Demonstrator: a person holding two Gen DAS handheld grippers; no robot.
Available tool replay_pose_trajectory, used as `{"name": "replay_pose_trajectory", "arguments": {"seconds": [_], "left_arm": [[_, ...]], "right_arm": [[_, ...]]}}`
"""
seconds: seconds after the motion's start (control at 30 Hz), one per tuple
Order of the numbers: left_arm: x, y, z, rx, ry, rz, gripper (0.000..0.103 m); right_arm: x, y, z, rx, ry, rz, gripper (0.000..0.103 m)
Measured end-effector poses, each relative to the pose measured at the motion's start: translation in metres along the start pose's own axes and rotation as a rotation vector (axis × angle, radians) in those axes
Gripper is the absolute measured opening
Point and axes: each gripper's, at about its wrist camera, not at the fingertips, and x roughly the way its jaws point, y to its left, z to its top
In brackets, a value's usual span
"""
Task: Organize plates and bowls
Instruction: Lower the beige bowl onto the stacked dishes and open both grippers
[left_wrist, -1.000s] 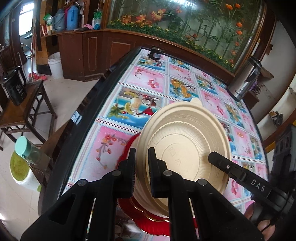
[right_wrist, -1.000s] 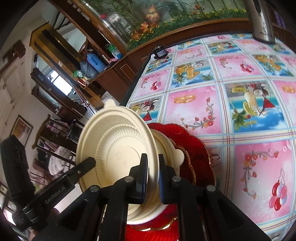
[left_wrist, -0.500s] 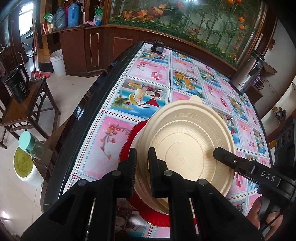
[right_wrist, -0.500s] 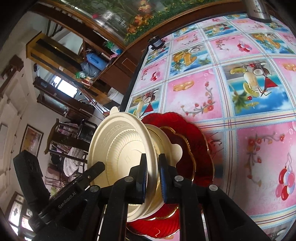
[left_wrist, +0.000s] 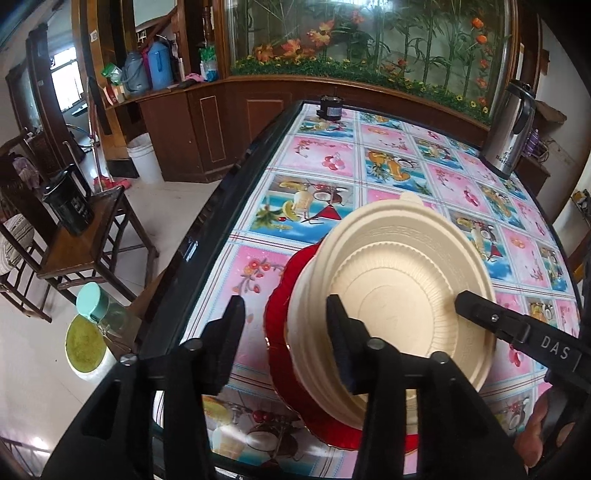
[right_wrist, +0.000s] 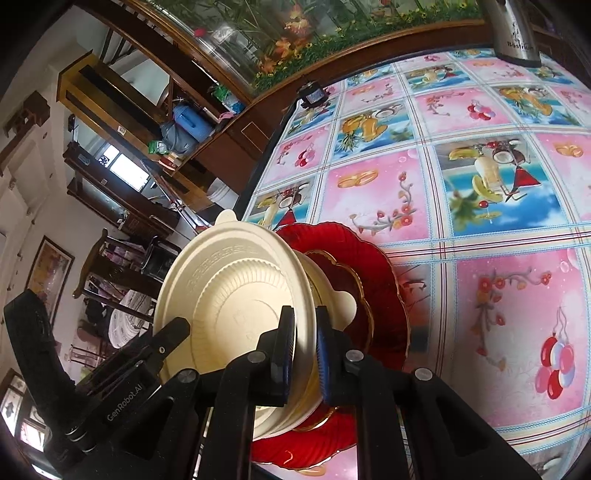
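Now wide apart: left gripper (left_wrist: 284, 339) fingers, one finger outside the cream bowl stack (left_wrist: 399, 295) and one over its rim, holding nothing. Pinched close on the near rim of the top cream bowl (right_wrist: 236, 295): right gripper (right_wrist: 304, 354) fingers, one pad inside the bowl, one outside against the wall. Nested together, the cream bowls, tilted toward the left side in the right wrist view. Beneath them a smaller gold-rimmed red plate (right_wrist: 343, 280), resting on a larger red scalloped plate (right_wrist: 384, 273), near the table's (left_wrist: 388, 147) left edge and near corner. Well apart at the far right corner of the table, a steel kettle (left_wrist: 509, 129); at the far left edge, a small black object (left_wrist: 330, 108).
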Motion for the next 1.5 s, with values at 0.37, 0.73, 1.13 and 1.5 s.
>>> {"name": "replay_pose_trajectory", "arguments": {"seconds": [0.37, 0.73, 1.13, 1.5], "left_arm": [[-0.026, 0.008, -0.006, -0.009, -0.114, 0.073, 0.049], [-0.051, 0.012, -0.004, -0.014, -0.212, 0.129, 0.053], [-0.039, 0.014, -0.005, 0.003, -0.192, 0.18, 0.066], [-0.028, 0.013, -0.009, -0.006, -0.174, 0.162, 0.066]], "right_arm": [[-0.022, -0.001, -0.004, -0.026, -0.084, 0.009, 0.022], [-0.046, -0.021, 0.001, 0.015, -0.142, -0.002, 0.022], [-0.052, -0.026, -0.002, 0.024, -0.147, -0.015, 0.022], [-0.049, -0.026, -0.002, 0.023, -0.147, -0.03, 0.022]]}}
